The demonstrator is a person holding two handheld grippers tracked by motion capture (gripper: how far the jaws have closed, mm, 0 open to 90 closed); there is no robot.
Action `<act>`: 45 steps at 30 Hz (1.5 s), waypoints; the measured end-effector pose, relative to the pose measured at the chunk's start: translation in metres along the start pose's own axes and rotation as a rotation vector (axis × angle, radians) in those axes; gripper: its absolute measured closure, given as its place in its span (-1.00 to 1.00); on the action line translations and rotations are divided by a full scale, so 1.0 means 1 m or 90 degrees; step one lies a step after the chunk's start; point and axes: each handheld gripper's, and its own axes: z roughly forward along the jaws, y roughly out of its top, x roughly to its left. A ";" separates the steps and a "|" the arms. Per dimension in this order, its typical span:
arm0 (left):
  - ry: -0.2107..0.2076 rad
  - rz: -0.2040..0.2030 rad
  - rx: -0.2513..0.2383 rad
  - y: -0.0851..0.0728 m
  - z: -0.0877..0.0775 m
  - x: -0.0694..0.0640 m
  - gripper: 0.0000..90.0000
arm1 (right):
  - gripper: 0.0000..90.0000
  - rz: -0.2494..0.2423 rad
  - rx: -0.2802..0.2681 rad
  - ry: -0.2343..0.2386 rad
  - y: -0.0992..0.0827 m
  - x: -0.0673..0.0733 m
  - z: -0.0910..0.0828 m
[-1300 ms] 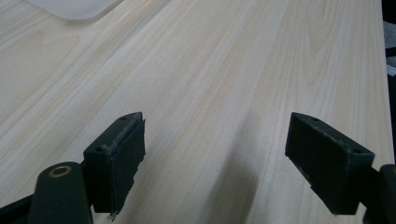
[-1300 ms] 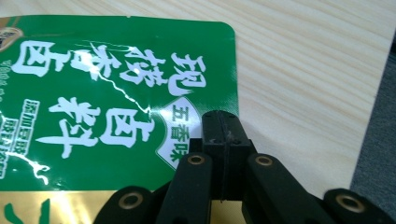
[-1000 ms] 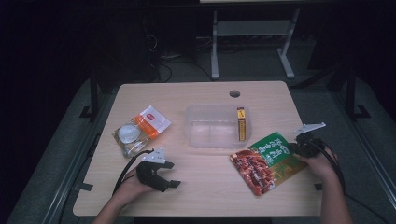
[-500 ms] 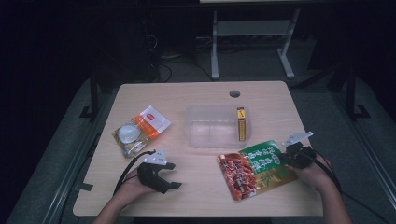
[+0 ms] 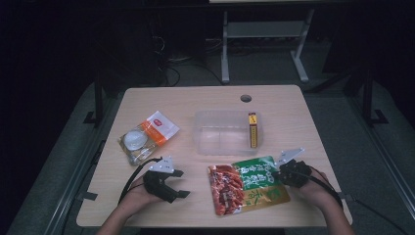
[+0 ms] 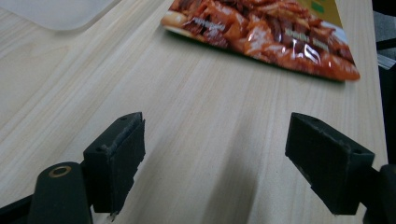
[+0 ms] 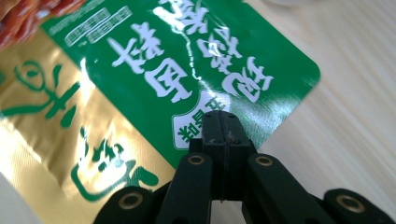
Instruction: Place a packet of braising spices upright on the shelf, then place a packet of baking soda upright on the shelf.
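Observation:
A snack bag [image 5: 247, 188], red at its left end and green and gold at its right, lies flat near the table's front edge. My right gripper [image 5: 278, 172] is shut, and its closed tips rest on the bag's green corner [image 7: 154, 79]; the right gripper view [image 7: 219, 122] shows the jaws pressed together with nothing between them. My left gripper [image 5: 182, 183] rests on the table to the left of the bag, open and holding nothing. In the left gripper view [image 6: 215, 154] bare wood lies between the jaws, and the bag's red end [image 6: 266, 32] is farther off.
A clear plastic container [image 5: 205, 147] stands mid-table behind the bag, with a slim yellow box [image 5: 252, 129] at its right end. An orange-and-white packet [image 5: 155, 127] with a round white lid lies at the left. The table has a cable hole [image 5: 245, 98] at the back.
My right gripper has moved left along the table, and the snack bag has slid left with it. The left gripper has stayed where it was.

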 end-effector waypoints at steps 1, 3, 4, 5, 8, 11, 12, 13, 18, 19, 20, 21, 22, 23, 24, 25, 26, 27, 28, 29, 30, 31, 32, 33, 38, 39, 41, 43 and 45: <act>0.001 -0.002 -0.002 0.000 0.000 -0.001 -0.57 | 1.00 -0.010 0.000 0.006 0.002 0.005 0.001; -0.001 0.005 -0.002 0.000 0.000 -0.001 -0.57 | 1.00 -0.020 0.000 0.013 0.005 0.012 0.002; -0.002 0.008 0.001 0.000 0.000 -0.001 -0.57 | 1.00 -0.031 -0.003 0.015 0.008 0.017 0.004; -0.001 0.013 0.001 0.001 0.000 -0.001 -0.57 | 1.00 -0.044 -0.003 0.016 0.010 0.019 0.005; -0.001 0.014 -0.001 0.001 0.000 -0.001 -0.57 | 1.00 -0.072 -0.003 0.018 0.018 0.026 0.010; 0.000 0.016 -0.003 0.001 -0.001 -0.001 -0.57 | 1.00 -0.083 -0.007 0.022 0.025 0.030 0.014; 0.001 0.014 -0.005 0.001 -0.002 -0.001 -0.57 | 1.00 -0.091 -0.010 0.021 0.026 0.031 0.015; 0.000 0.015 -0.007 0.001 -0.003 -0.001 -0.57 | 1.00 -0.096 -0.015 0.022 0.028 0.033 0.017; 0.006 0.013 -0.015 0.001 -0.006 0.000 -0.57 | 1.00 -0.112 -0.029 0.021 0.035 0.040 0.022; 0.006 0.014 -0.015 0.001 -0.006 0.001 -0.57 | 1.00 -0.123 -0.033 0.017 0.036 0.041 0.023; 0.005 0.015 -0.015 0.001 -0.006 0.001 -0.57 | 1.00 -0.121 -0.035 0.019 0.037 0.042 0.024; 0.005 0.015 -0.015 0.001 -0.006 0.000 -0.57 | 1.00 -0.123 -0.038 0.016 0.039 0.043 0.025; 0.005 0.016 -0.016 0.001 -0.006 0.000 -0.57 | 1.00 -0.122 -0.038 0.014 0.039 0.044 0.025; 0.005 0.016 -0.016 0.001 -0.005 0.000 -0.57 | 1.00 -0.127 -0.040 0.013 0.041 0.045 0.027; 0.005 0.017 -0.016 0.001 -0.005 0.000 -0.57 | 1.00 -0.125 -0.039 0.014 0.042 0.046 0.027; 0.004 0.017 -0.015 0.001 -0.005 0.000 -0.57 | 1.00 -0.132 -0.043 0.016 0.043 0.046 0.028; 0.004 0.017 -0.015 0.001 -0.005 0.000 -0.57 | 1.00 -0.133 -0.044 0.017 0.043 0.046 0.028; 0.004 0.018 -0.015 0.001 -0.005 0.000 -0.57 | 1.00 -0.133 -0.045 0.019 0.043 0.046 0.029; 0.004 0.019 -0.016 0.001 -0.006 0.000 -0.57 | 1.00 -0.124 -0.046 0.025 0.042 0.044 0.028; 0.004 0.017 -0.017 0.001 -0.006 0.000 -0.57 | 0.99 -0.111 -0.051 0.037 0.041 0.042 0.027; 0.004 0.017 -0.016 0.001 -0.006 -0.001 -0.57 | 0.88 -0.075 -0.068 0.057 0.039 0.040 0.026; 0.004 0.018 -0.016 0.001 -0.007 -0.001 -0.57 | 0.81 -0.056 -0.079 0.065 0.036 0.037 0.024; 0.004 0.017 -0.016 0.001 -0.007 -0.001 -0.57 | 0.78 -0.032 -0.088 0.075 0.034 0.035 0.021; 0.005 0.018 -0.016 0.001 -0.007 -0.001 -0.57 | 0.74 -0.021 -0.096 0.077 0.031 0.033 0.018; 0.009 0.017 -0.008 0.003 -0.006 -0.001 -0.57 | 0.44 0.022 -0.120 0.066 0.019 0.025 0.004; 0.011 0.019 -0.007 0.003 -0.006 -0.001 -0.57 | 0.37 0.029 -0.121 0.065 0.017 0.025 0.002; 0.011 0.020 -0.005 0.005 -0.007 -0.001 -0.57 | 0.26 0.046 -0.131 0.061 0.010 0.024 -0.003; 0.010 0.019 -0.003 0.008 -0.006 0.000 -0.57 | 0.12 0.056 -0.135 0.052 0.003 0.026 -0.007; 0.012 0.022 0.000 0.011 -0.004 0.000 -0.57 | 0.05 0.062 -0.136 0.048 -0.003 0.028 -0.011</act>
